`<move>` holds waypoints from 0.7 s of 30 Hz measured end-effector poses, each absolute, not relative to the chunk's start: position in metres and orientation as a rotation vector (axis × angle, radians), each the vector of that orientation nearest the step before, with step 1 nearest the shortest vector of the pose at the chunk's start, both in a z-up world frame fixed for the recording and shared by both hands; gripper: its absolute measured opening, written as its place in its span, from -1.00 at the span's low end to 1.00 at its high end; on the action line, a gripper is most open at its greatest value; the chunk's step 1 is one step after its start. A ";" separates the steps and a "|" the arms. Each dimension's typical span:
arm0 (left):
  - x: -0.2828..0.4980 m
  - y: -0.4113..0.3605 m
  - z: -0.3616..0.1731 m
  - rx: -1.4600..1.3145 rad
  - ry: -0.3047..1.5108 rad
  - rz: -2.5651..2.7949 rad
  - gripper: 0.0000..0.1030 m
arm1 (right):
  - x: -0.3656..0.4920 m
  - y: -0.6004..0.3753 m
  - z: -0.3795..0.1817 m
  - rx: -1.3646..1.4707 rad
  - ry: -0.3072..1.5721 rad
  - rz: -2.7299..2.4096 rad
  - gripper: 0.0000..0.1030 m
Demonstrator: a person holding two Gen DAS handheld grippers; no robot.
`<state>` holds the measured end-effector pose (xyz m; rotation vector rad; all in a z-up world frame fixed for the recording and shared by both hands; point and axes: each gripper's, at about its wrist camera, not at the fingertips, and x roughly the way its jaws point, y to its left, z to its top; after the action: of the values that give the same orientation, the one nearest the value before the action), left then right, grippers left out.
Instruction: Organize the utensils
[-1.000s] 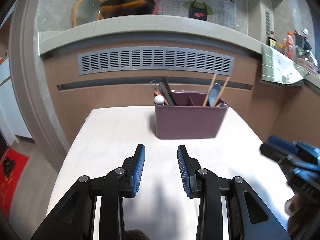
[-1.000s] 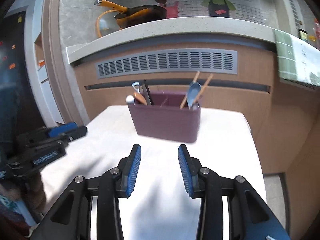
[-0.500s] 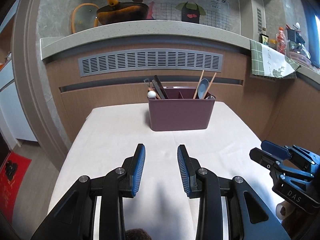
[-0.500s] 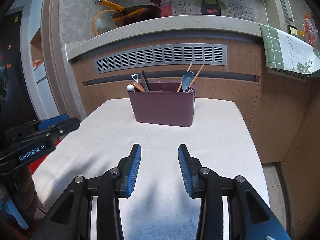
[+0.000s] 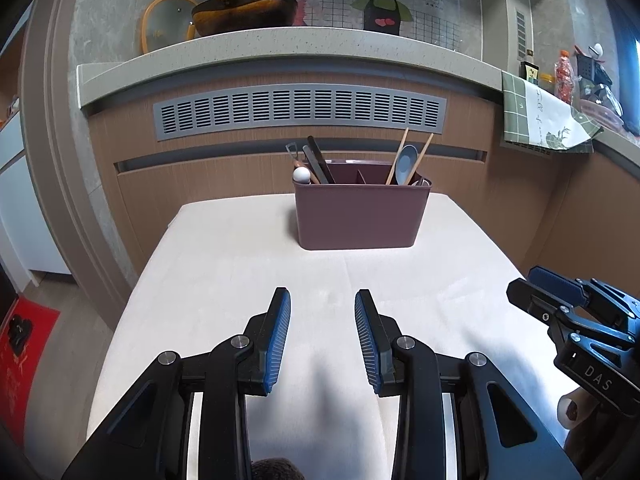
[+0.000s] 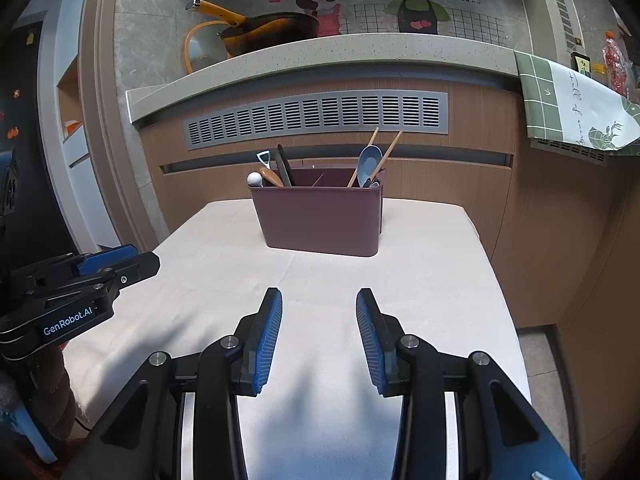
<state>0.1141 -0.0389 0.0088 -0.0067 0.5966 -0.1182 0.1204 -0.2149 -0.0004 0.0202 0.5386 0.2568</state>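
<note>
Caddy (image 5: 362,216) sits farther off in both views than a second ago: I've pulled both tools back from it. It stands at the far end of the surface (image 5: 224,264), utensils upright in its left and right compartments, none loose on the cloth. Left tool (image 5: 322,336) is wide with nothing between the pads; right tool (image 6: 319,334) the same. My read: sorting looks done, I'm clear.

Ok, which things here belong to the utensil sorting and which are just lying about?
Job:
- maroon utensil caddy
- chopsticks
- blue spoon
- peeler
- left gripper, right gripper, both open

Lying about:
- frying pan
- glass lid
- green cloth
</note>
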 end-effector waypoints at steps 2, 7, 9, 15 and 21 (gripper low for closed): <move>0.114 -0.039 0.008 -0.009 0.599 -0.120 -0.33 | 0.121 -0.215 -0.001 0.021 0.542 0.257 -0.30; 0.115 -0.038 0.008 -0.011 0.601 -0.122 -0.33 | 0.121 -0.215 -0.001 0.022 0.544 0.256 -0.30; 0.115 -0.038 0.008 -0.012 0.601 -0.122 -0.33 | 0.121 -0.215 -0.001 0.023 0.544 0.257 -0.30; 0.114 -0.038 0.008 -0.014 0.604 -0.121 -0.33 | 0.122 -0.216 -0.001 0.024 0.549 0.254 -0.30; 0.115 -0.039 0.006 -0.016 0.615 -0.124 -0.33 | 0.122 -0.216 -0.001 0.025 0.552 0.253 -0.30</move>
<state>0.1145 -0.0392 0.0056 -0.0161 0.6149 -0.1243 0.1223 -0.2162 -0.0012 0.0248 0.5518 0.2534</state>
